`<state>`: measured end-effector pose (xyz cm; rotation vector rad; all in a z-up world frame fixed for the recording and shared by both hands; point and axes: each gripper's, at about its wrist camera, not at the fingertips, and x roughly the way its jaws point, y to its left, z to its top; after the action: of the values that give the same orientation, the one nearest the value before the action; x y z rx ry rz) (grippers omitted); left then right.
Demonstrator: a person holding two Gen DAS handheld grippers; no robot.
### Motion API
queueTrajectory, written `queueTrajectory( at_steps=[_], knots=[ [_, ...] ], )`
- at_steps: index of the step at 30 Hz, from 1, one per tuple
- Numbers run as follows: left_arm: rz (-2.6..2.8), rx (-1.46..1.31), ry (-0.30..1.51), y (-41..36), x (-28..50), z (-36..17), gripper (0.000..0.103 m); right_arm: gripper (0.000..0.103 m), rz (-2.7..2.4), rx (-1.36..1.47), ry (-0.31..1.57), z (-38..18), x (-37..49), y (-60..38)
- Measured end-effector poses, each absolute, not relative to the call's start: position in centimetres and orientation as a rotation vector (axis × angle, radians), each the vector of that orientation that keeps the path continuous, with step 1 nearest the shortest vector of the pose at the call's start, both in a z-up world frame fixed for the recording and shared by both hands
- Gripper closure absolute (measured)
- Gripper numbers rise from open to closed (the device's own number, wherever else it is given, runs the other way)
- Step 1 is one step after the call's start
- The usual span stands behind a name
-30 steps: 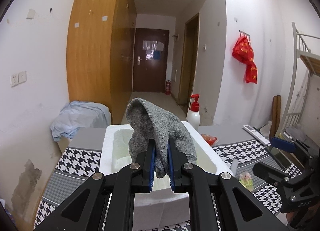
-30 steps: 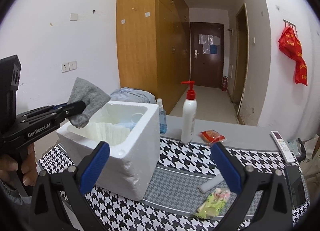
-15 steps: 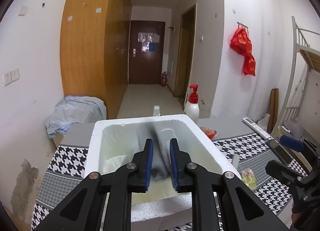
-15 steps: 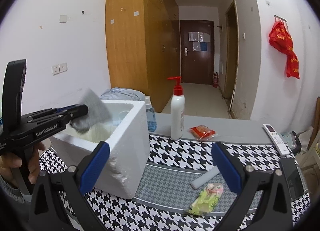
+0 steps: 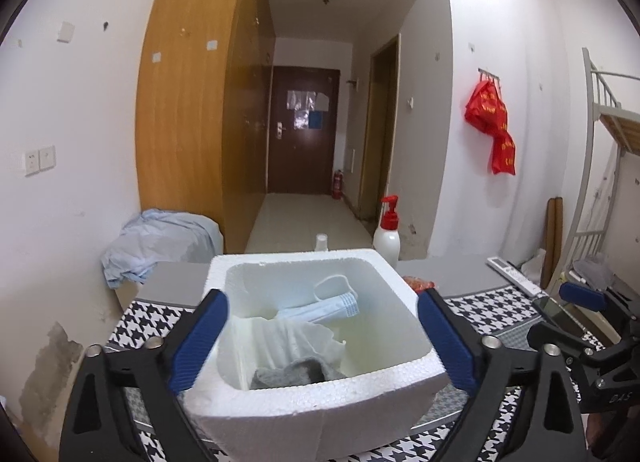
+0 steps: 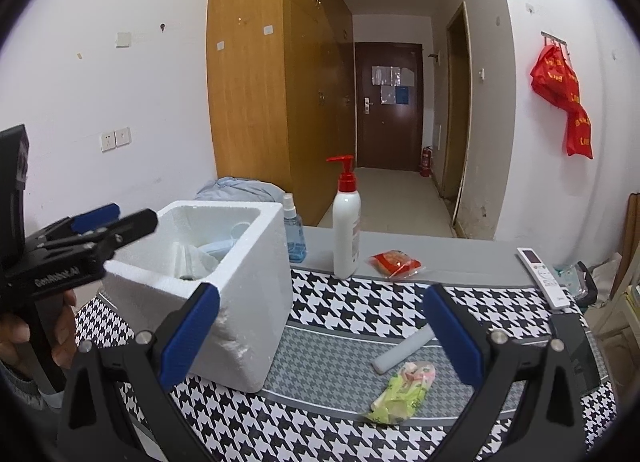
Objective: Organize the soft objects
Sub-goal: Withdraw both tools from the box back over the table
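A grey cloth lies crumpled in the near corner of the white foam box, beside a white ribbed cloth and a pale blue face mask. My left gripper hovers over the box's near rim with its jaws opening wide, and nothing is held between the blue pads. From the right wrist view it sits above the box, held by a hand. My right gripper stands open over the houndstooth mat, empty.
On the table stand a red-pump lotion bottle and a blue spray bottle. A red packet, a remote, a white tube and a green packet lie right of the box. A blue cloth heap sits behind.
The left gripper carried the grey cloth down into the foam box, then spread its jaws and let it go. The cloth now rests inside. The right gripper has hardly moved.
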<state>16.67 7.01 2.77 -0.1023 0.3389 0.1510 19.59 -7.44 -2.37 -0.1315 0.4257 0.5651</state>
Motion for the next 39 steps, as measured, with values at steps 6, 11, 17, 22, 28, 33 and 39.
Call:
queueTrajectory(
  at_steps=[6, 11, 17, 22, 28, 33, 39],
  knots=[
    [0.156, -0.104, 0.295, 6.8, 14.9, 3.6, 0.001, 0.0, 0.549, -0.121, 0.415, -1.9, 18.8, -8.5],
    [0.159, -0.078, 0.299, 6.0, 13.9, 4.0, 0.001, 0.0, 0.55, -0.115, 0.4, -1.6, 17.9, -9.2],
    [0.162, -0.07, 0.281, 5.3, 12.4, 4.4, 0.001, 0.0, 0.548, -0.119, 0.381, -1.3, 16.8, -9.9],
    [0.161, -0.074, 0.269, 4.7, 11.3, 4.8, 0.001, 0.0, 0.546, -0.113, 0.369, -0.9, 15.9, -10.7],
    [0.147, -0.065, 0.258, 3.5, 10.1, 5.0, 0.001, 0.0, 0.547, -0.113, 0.353, -0.5, 14.8, -11.6],
    [0.138, -0.063, 0.251, 2.7, 9.0, 5.2, 0.001, 0.0, 0.54, -0.118, 0.341, -0.4, 13.7, -12.4],
    [0.136, -0.063, 0.253, 2.0, 8.2, 5.1, 0.001, 0.0, 0.541, -0.101, 0.336, -0.4, 12.8, -13.4]
  ],
)
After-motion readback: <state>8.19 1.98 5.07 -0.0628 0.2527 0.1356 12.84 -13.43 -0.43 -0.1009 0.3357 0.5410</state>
